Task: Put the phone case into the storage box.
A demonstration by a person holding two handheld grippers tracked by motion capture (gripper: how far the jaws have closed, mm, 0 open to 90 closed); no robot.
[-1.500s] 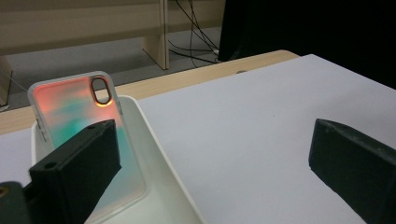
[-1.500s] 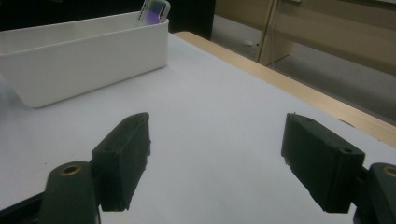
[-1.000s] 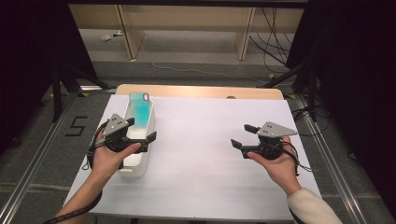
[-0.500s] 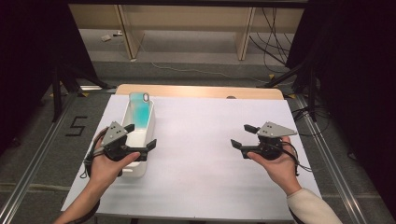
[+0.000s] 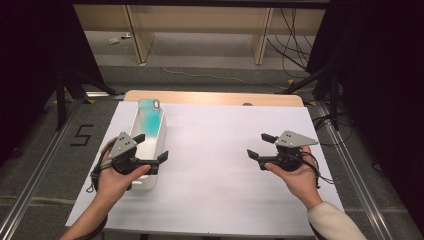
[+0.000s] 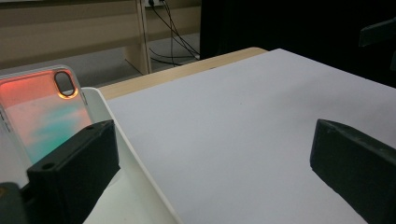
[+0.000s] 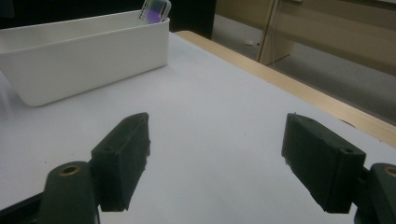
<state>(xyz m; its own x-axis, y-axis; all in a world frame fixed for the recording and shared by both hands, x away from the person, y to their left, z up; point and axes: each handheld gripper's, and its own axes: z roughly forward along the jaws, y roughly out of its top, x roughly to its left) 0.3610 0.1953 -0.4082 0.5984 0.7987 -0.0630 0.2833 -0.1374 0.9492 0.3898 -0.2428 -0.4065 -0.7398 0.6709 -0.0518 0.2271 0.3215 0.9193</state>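
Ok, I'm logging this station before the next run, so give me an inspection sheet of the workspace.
Surface: white sheet over a wooden table.
Job's things: phone case leaning inside the white bin, top above the rim.
Clutter: nothing seen.
Grippers: left gripper open, over the bin's near end; right gripper open, above bare sheet.
Cables: cable trails from the right gripper; floor cables behind.
Surroundings: dark curtains, shelf unit.

Wooden shelf unit behind the table; grey floor, cables right of it, dark curtains, probably, either side.
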